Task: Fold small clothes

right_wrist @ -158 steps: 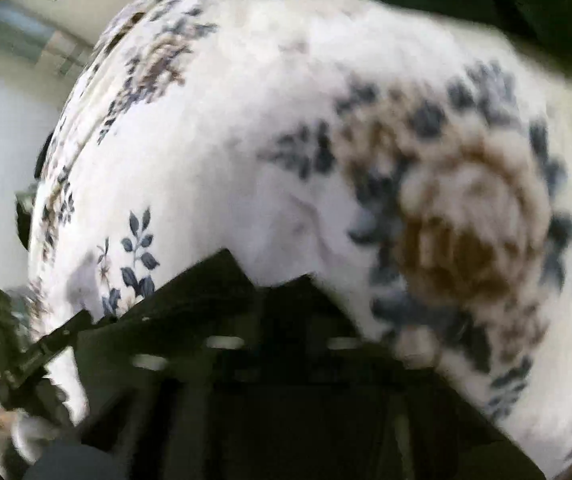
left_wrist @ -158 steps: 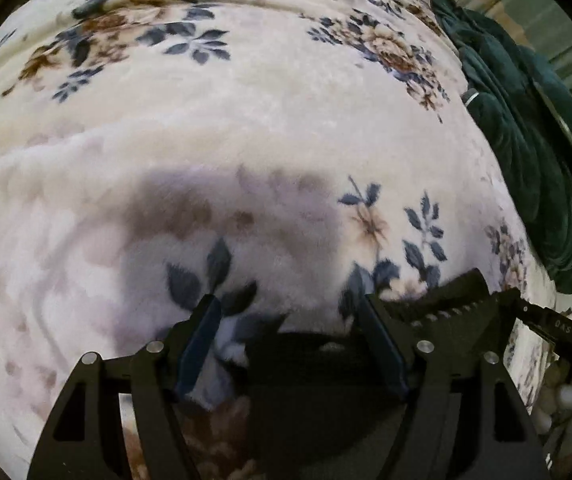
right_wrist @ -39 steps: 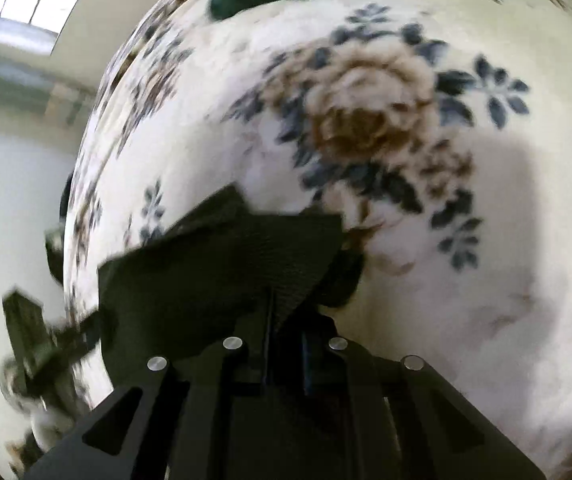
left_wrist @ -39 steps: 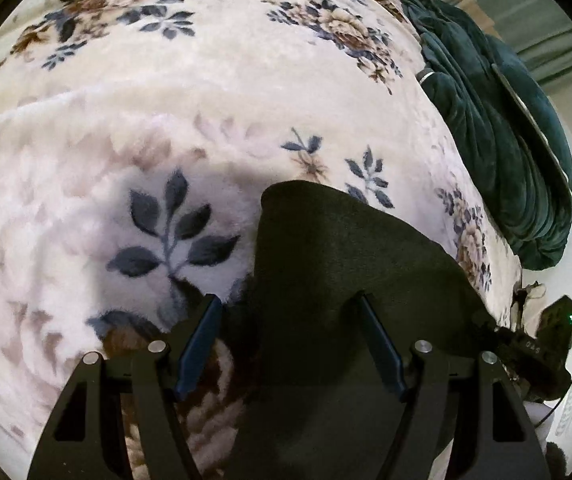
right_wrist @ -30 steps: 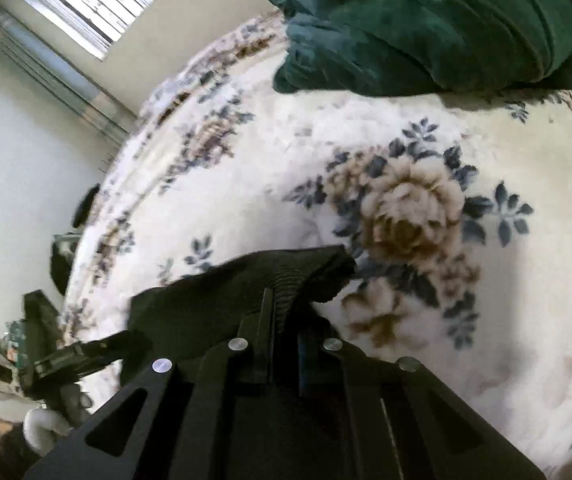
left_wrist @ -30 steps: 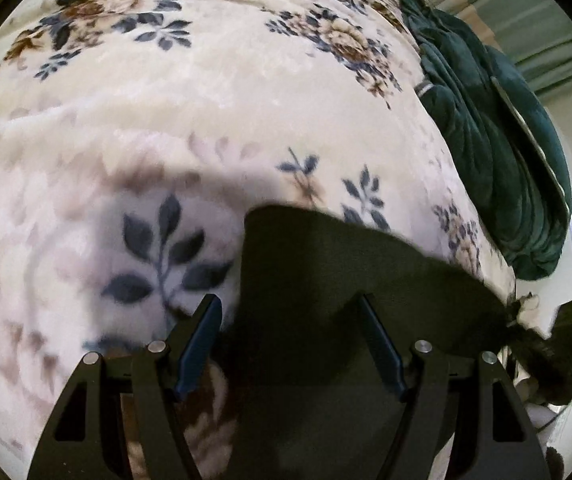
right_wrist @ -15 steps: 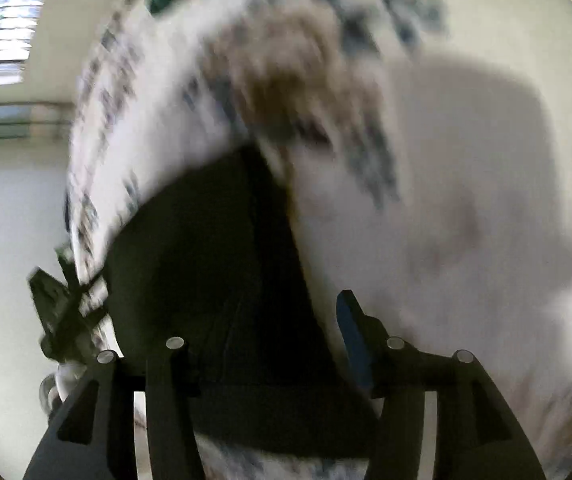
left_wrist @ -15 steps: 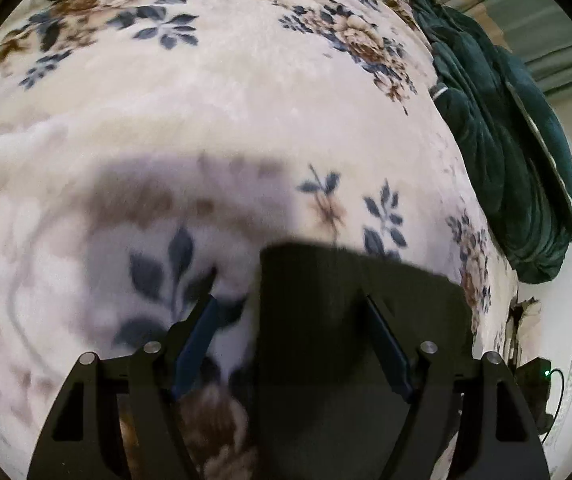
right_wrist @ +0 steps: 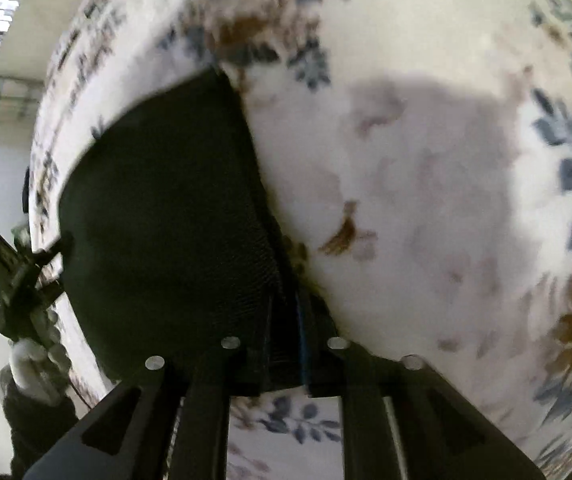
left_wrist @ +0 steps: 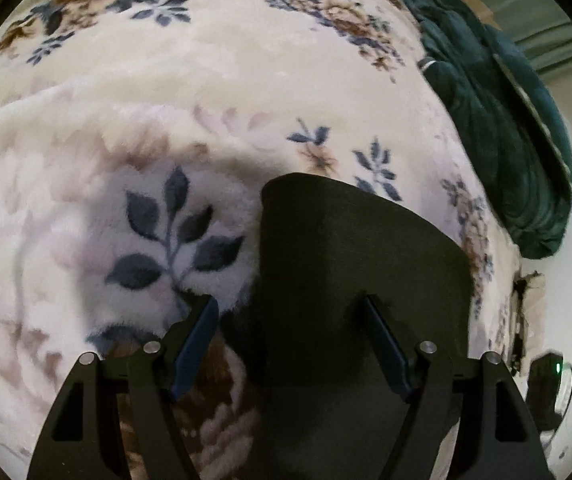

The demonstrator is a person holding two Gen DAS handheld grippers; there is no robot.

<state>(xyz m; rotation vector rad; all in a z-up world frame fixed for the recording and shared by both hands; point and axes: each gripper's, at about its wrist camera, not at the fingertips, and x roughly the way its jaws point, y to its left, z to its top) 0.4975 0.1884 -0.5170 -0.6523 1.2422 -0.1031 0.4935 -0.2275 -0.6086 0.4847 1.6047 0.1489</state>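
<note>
On my left wrist view, the floral blanket (left_wrist: 134, 92) filled most of the frame, cream plush with blue leaves and brown blooms. My left gripper (left_wrist: 290, 312) stood wide open, grasping nothing, its two fingers (left_wrist: 196, 336) spread apart low over the bed. The black garment (left_wrist: 350, 248) lay flat on the blanket, its near part running in between and under those fingers; whether a finger touched it I could not tell. Further right, a dark green quilt (left_wrist: 498, 120) lay bunched along the blanket's far edge.

On my right wrist view, which was blurred, the black garment (right_wrist: 166, 216) lay spread to the left on the floral blanket (right_wrist: 426, 184). My right gripper (right_wrist: 284, 344) was clenched on the garment's right-hand edge. I saw no containers in either view.
</note>
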